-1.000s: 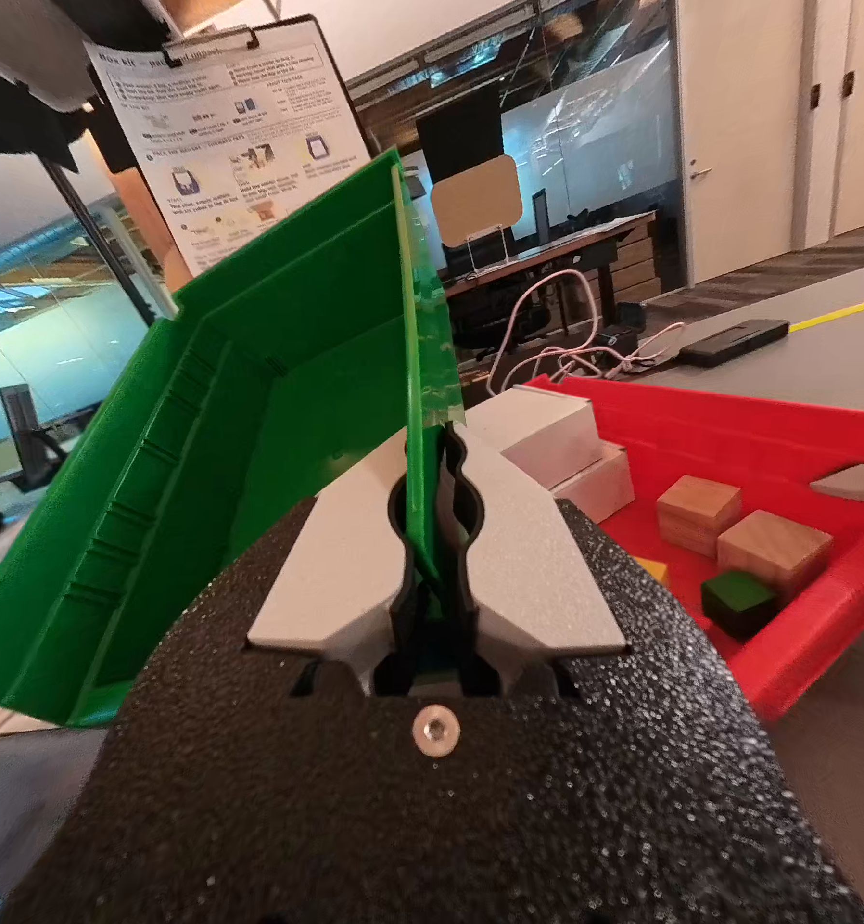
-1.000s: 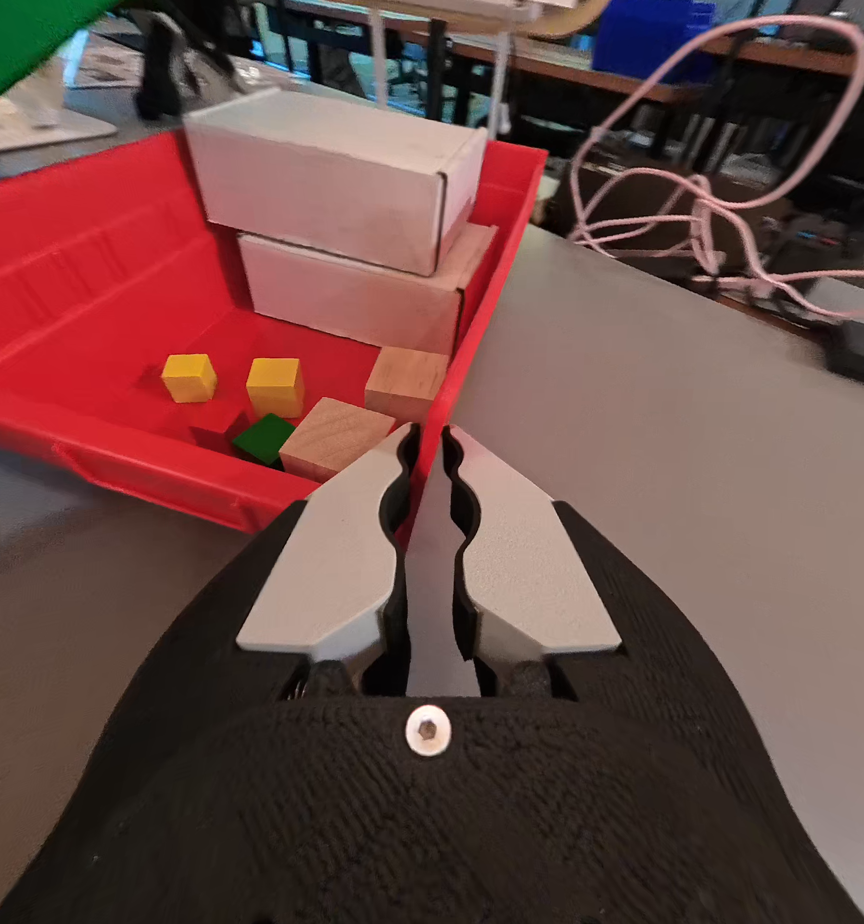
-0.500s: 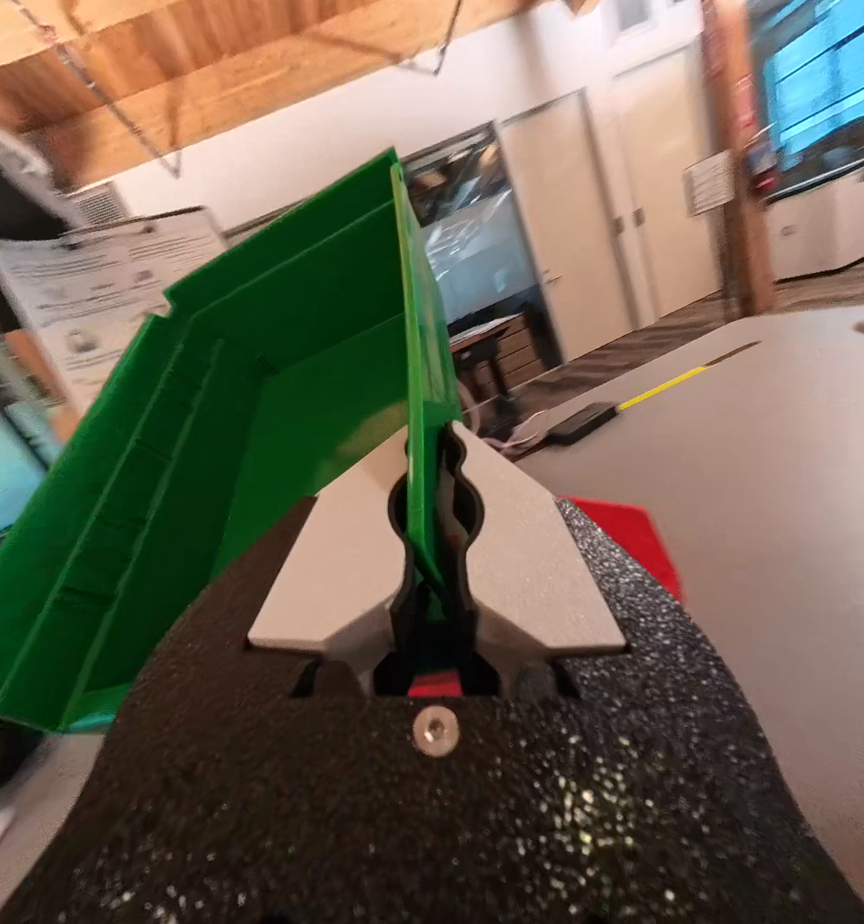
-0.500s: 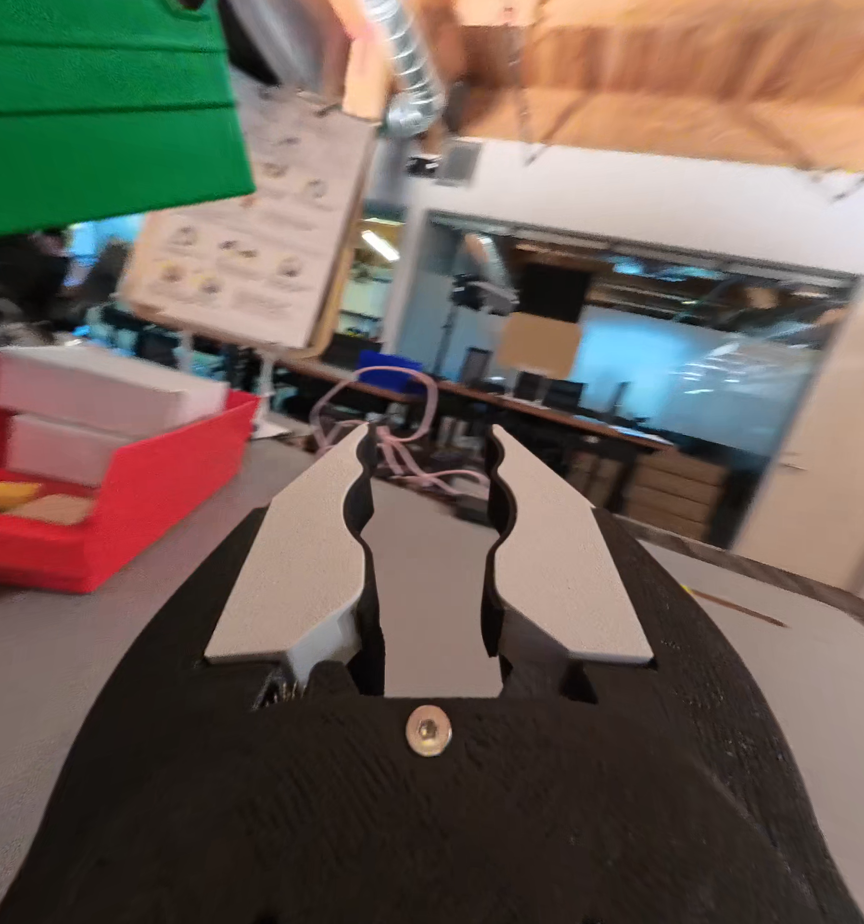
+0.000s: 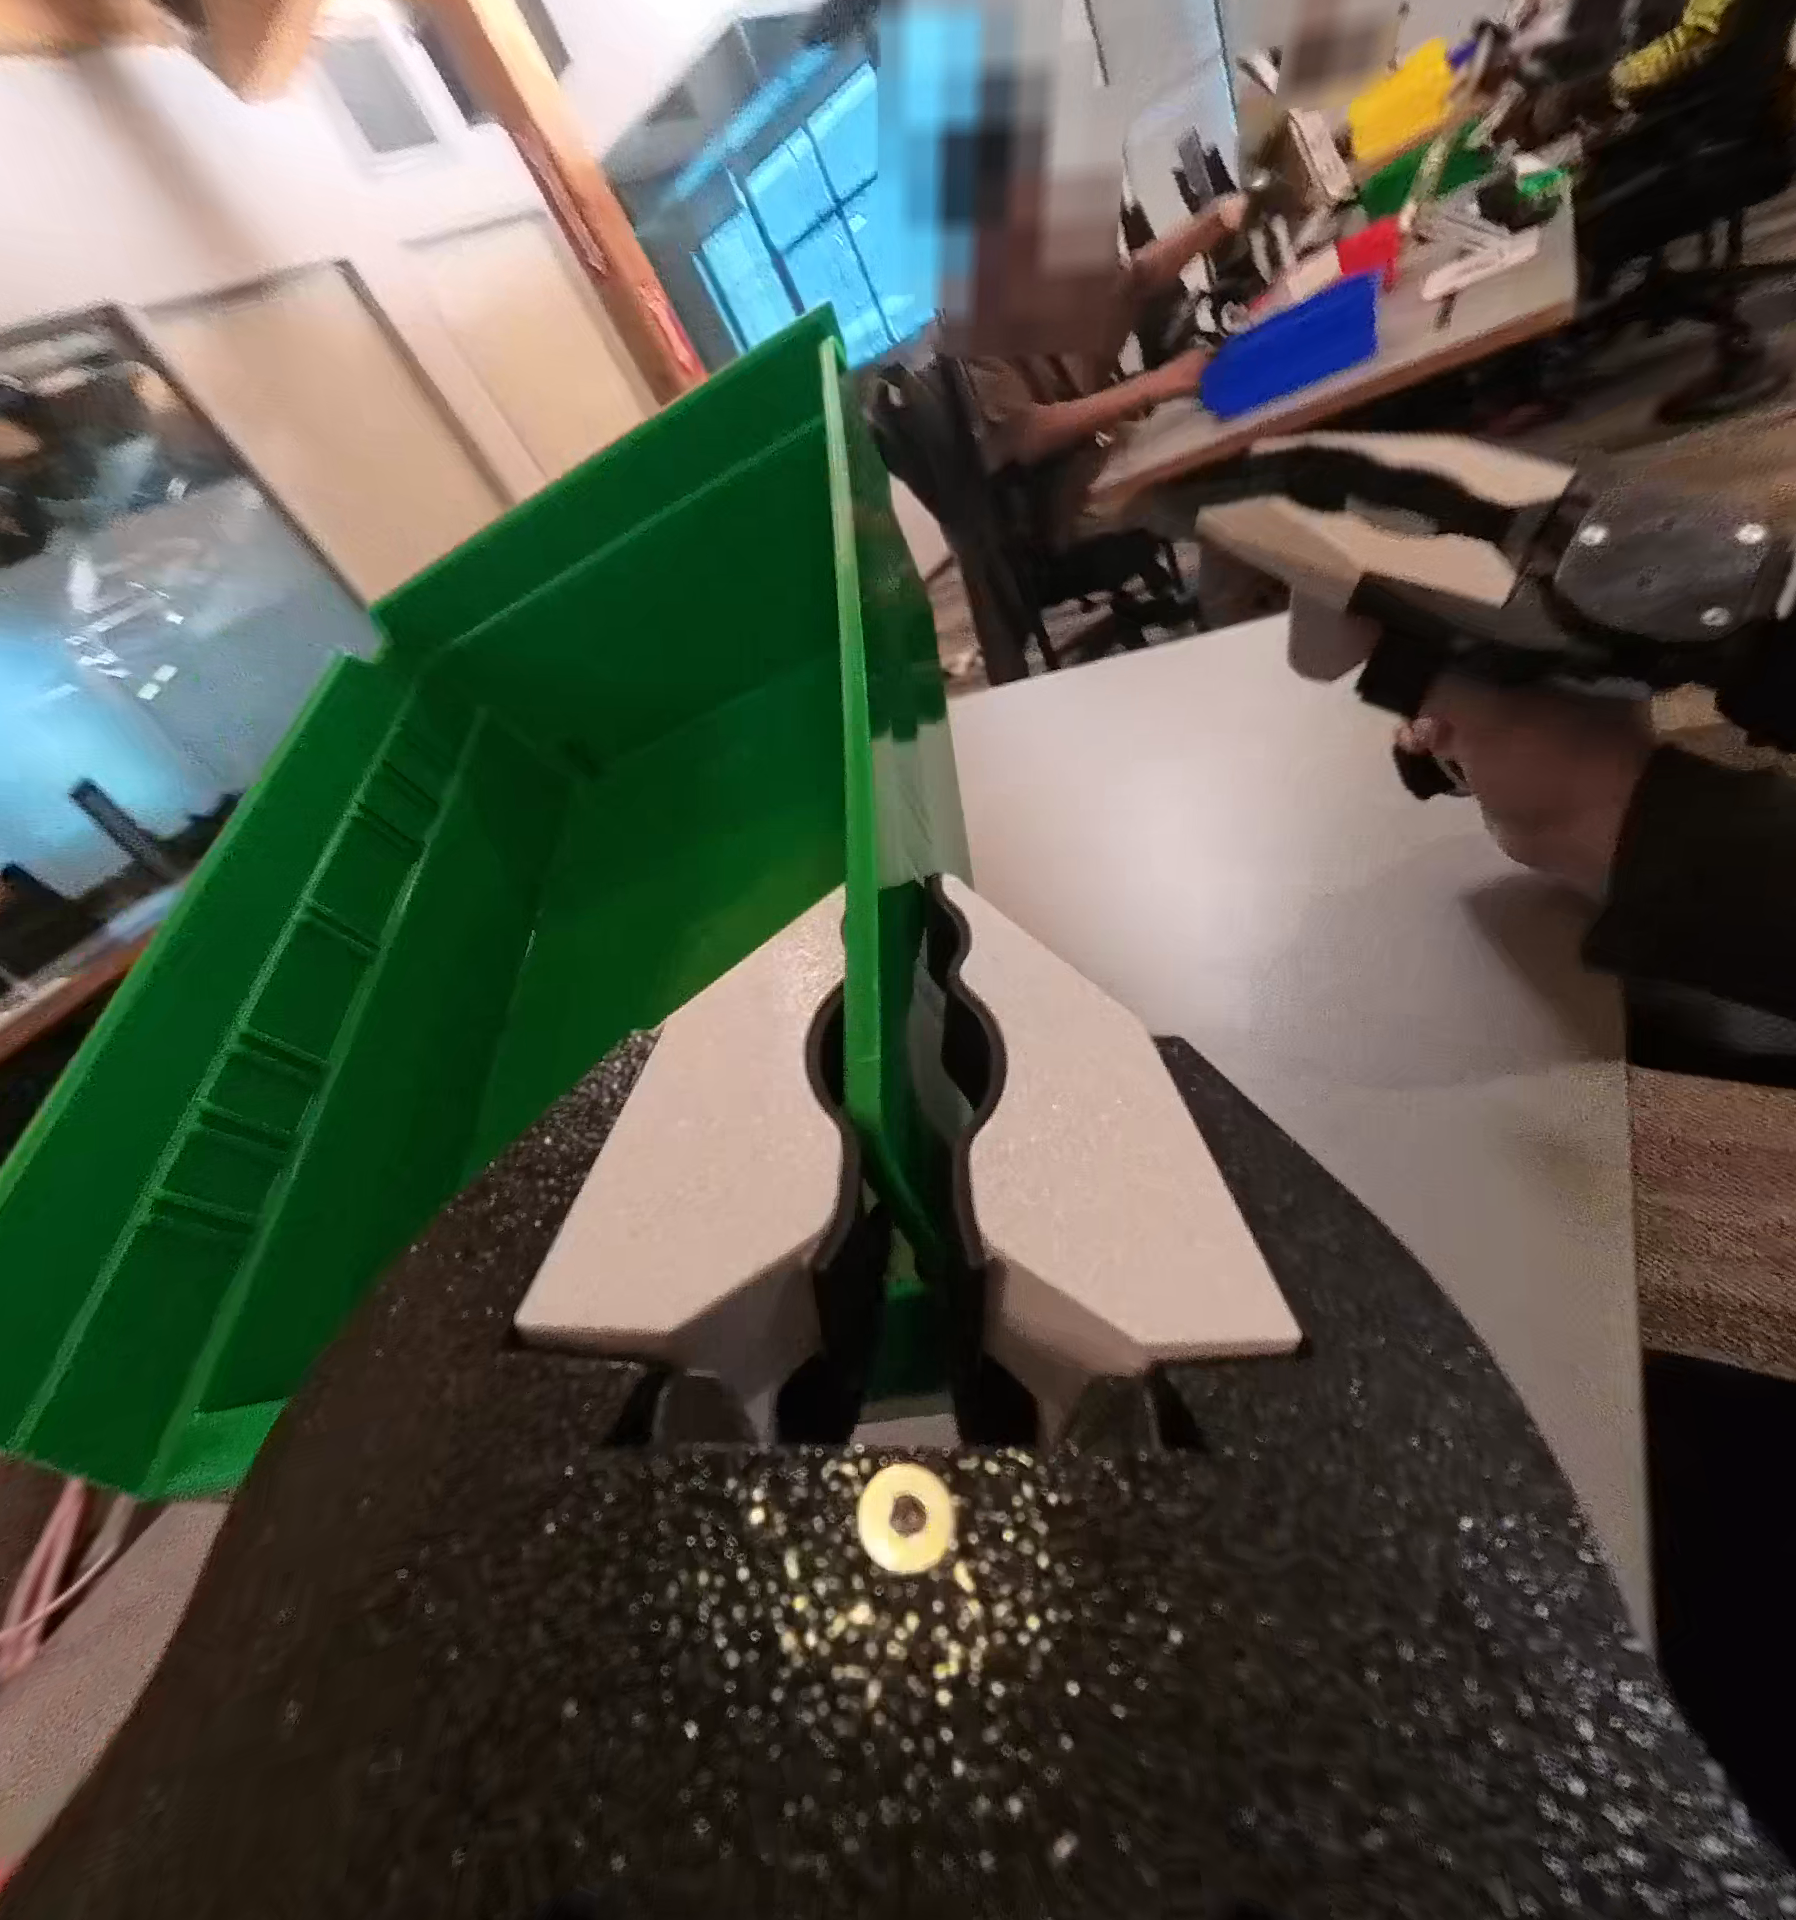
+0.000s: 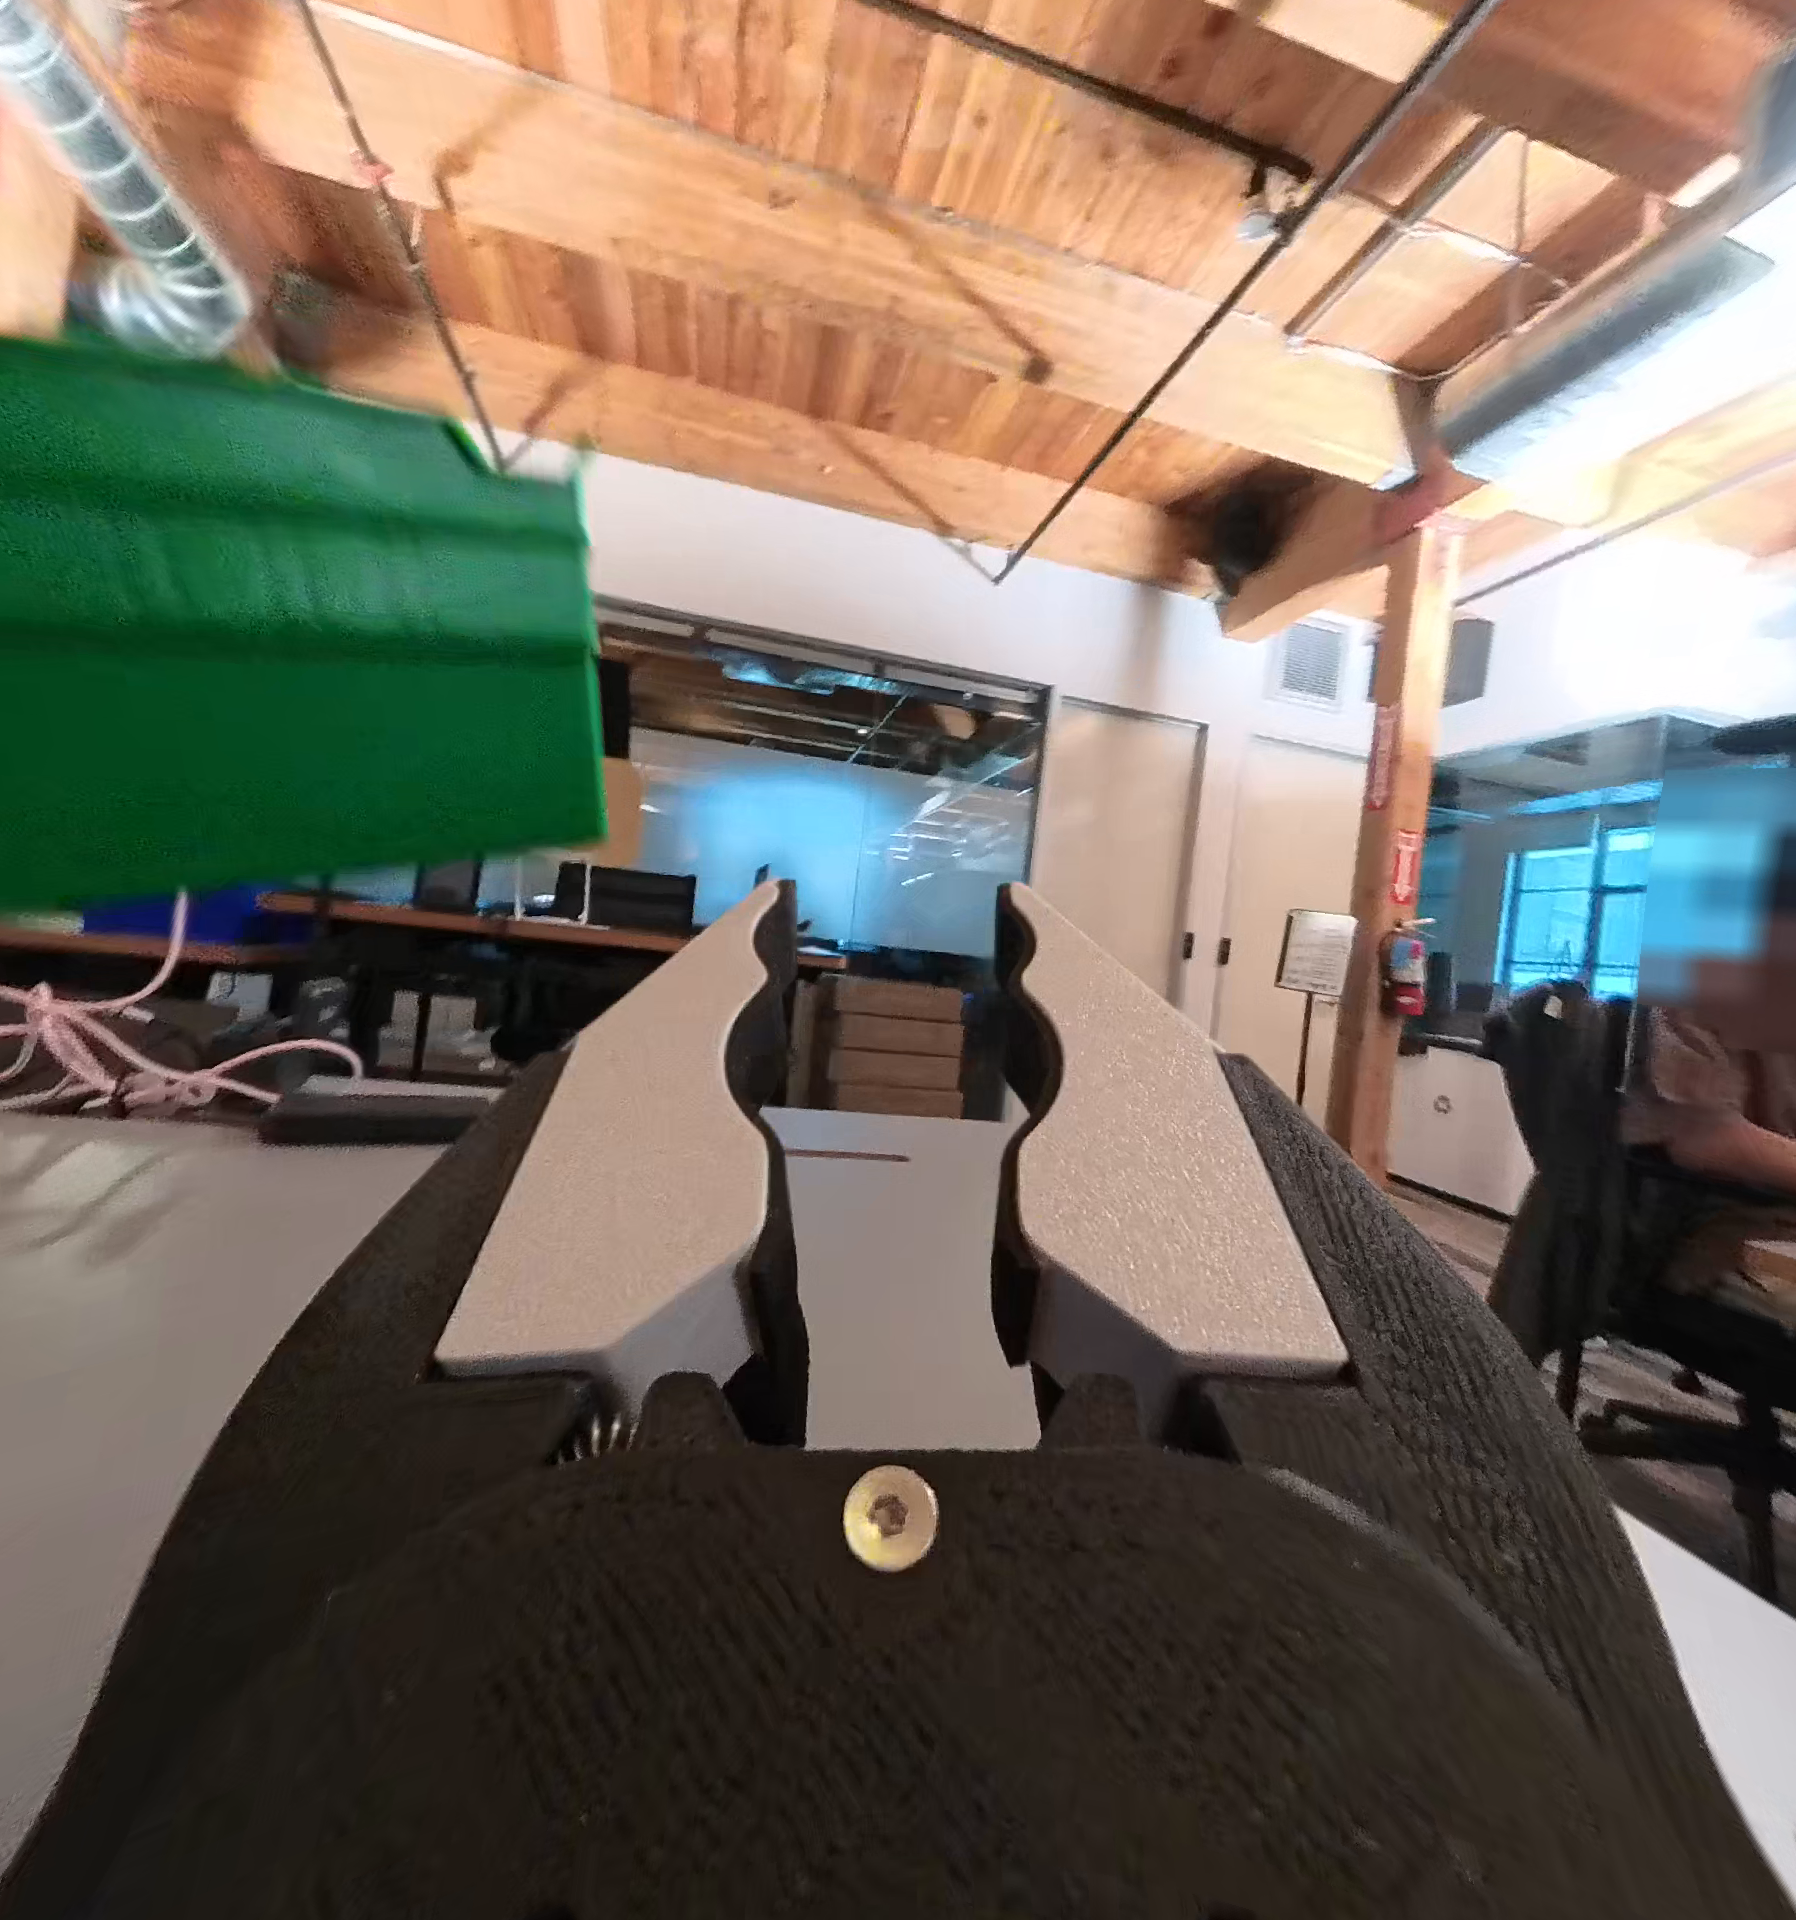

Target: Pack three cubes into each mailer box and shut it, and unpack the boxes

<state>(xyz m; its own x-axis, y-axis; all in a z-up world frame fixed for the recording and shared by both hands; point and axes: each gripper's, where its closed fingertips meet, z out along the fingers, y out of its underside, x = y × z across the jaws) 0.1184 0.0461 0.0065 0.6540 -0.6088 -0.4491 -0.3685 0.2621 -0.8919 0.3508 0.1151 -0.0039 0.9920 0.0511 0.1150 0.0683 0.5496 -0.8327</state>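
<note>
Gripping one wall of the green bin (image 5: pixel 520 862), the left tool (image 5: pixel 899 904) carries it tilted in the air, clear of the bench (image 5: pixel 1237 852). Its fingers are clamped on that thin wall alone, so the bin's whole weight hangs off to 9 o'clock of the grip; judged risk: the wall pivots or slides between the pads and the bin swings down or drops.

The right tool (image 6: pixel 894 914) stands apart and holds nothing. In the left wrist view it hovers at 2 o'clock, over the far bench edge, with a hand (image 5: pixel 1528 800) behind it. From the right wrist view the bin fills the 10 o'clock corner, above and beside that tool; a careless swing of either could knock them together.

Mailer boxes and cubes are not in view in either picture, so where they lie cannot be told. Both views are motion-blurred. Setting the bin down blind could land it on them or at the bench edge.
</note>
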